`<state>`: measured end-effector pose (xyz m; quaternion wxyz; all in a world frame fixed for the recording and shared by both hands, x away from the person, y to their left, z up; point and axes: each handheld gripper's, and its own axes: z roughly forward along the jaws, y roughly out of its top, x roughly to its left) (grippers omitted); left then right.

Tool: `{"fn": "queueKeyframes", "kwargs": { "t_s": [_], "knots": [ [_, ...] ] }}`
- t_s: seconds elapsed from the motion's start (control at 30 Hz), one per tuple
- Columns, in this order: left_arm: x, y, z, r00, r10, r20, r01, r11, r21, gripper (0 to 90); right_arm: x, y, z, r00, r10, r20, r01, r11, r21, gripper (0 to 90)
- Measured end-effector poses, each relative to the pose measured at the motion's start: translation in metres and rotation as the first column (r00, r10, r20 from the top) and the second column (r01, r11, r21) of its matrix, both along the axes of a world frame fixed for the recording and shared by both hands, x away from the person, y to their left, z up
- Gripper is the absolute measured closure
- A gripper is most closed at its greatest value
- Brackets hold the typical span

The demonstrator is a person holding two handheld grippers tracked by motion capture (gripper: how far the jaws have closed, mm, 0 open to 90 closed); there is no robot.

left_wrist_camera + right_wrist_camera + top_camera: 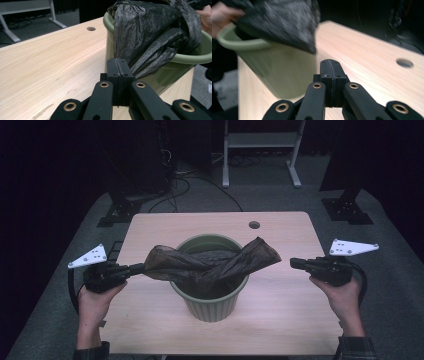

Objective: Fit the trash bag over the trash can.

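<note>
Left gripper [139, 268] clamps the bag [210, 262] edge, stretching it over the bin [212, 307]; right gripper [294, 263] is closed, empty, apart.

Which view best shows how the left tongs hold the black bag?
The left gripper view: the left tongs sit shut on the black bag at its lower edge. The high view shows the grip small, beside the green bin. The right gripper view shows a blurred bag corner.

Both arms spread wide; left hand-held gripper [134, 268] clamped shut, right hand-held gripper [295, 263] closed, empty.
</note>
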<state>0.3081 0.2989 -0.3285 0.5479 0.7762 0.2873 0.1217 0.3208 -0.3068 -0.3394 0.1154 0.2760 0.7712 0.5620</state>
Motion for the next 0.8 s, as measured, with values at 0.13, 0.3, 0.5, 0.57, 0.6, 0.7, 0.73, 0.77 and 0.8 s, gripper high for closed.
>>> {"fn": "queueKeyframes", "kwargs": {
  "t_s": [0.13, 0.3, 0.5, 0.57, 0.6, 0.7, 0.73, 0.77, 0.8],
  "knots": [
    [0.000, -0.004, 0.001, 0.9999, -0.015, 0.002, 0.015, 0.9999, 0.003, 90.0, -0.003, 0.009, 0.013, 0.9994, 0.020, 0.027, -0.021, 0.998, 0.053, 65.1],
    [0.002, -0.007, 0.002, 0.9996, -0.028, 0.004, 0.028, 0.9996, 0.003, 90.0, 0.008, 0.029, 0.032, 0.9974, 0.063, 0.036, -0.066, 0.994, 0.090, 47.8],
    [0.003, -0.010, 0.002, 0.9992, -0.040, 0.001, 0.040, 0.9992, 0.005, 90.0, 0.030, 0.059, 0.047, 0.9961, 0.084, 0.027, -0.085, 0.994, 0.075, 49.3],
    [0.003, -0.010, 0.002, 0.9992, -0.039, -0.002, 0.039, 0.9992, 0.007, 90.0, 0.035, 0.068, 0.046, 0.9936, 0.112, 0.015, -0.112, 0.991, 0.068, 71.2],
    [0.003, -0.010, 0.002, 0.9992, -0.039, -0.002, 0.039, 0.9992, 0.007, 90.0, 0.035, 0.068, 0.046, 0.9936, 0.112, 0.015, -0.112, 0.991, 0.068, 71.2],
    [0.002, -0.005, 0.001, 0.9997, -0.025, -0.002, 0.025, 0.9996, 0.015, 90.0, 0.026, 0.072, 0.043, 0.9895, 0.138, 0.042, -0.140, 0.989, 0.041, 89.6],
    [0.001, -0.003, 0.001, 0.9999, -0.017, 0.000, 0.017, 0.9998, 0.012, 90.0, 0.023, 0.071, 0.042, 0.9890, 0.140, 0.048, -0.142, 0.989, 0.042, 89.8],
    [0.000, 0.001, 0.001, 1.0000, -0.006, -0.001, 0.006, 0.9999, 0.011, 90.0, 0.018, 0.068, 0.041, 0.9887, 0.139, 0.057, -0.141, 0.989, 0.043, 89.8],
    [0.000, 0.003, 0.001, 1.0000, 0.002, 0.000, -0.002, 0.9999, 0.012, 90.0, 0.012, 0.063, 0.039, 0.9880, 0.140, 0.066, -0.143, 0.989, 0.044, 89.8]
  ]
}}
